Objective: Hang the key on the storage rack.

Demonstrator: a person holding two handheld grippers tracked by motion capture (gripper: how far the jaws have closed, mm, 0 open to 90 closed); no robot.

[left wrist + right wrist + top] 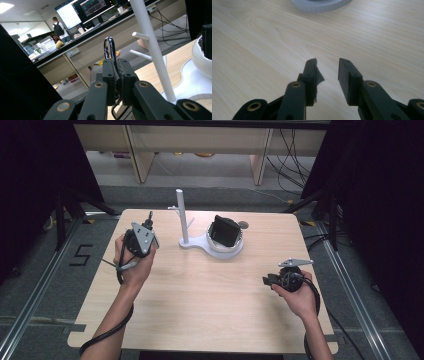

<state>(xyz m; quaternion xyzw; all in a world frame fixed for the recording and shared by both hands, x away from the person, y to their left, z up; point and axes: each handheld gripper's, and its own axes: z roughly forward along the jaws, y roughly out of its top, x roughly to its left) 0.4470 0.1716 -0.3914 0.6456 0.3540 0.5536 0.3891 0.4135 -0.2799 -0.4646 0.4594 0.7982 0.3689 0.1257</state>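
A white stand (183,215) with a tall pole (150,50) and short side pegs (141,35) rises at the table's back middle. Its base runs into a white bowl (225,251), whose wall also shows in the left gripper view (200,57). A black bundle (226,231) sits in the bowl. My left gripper (149,221) is held up left of the pole, tips pointing up. Its jaws (115,62) are shut on a thin black loop (110,43) that sticks out above them. My right gripper (267,280) hovers low over the wood at the right, open (327,65) with nothing between its jaws.
The wooden table (200,295) has bare wood between the two hands. A small grey disc (243,225) lies behind the bowl. Pale benches and loose cables (292,155) stand beyond the far edge. Dark frame legs (62,215) flank the table.
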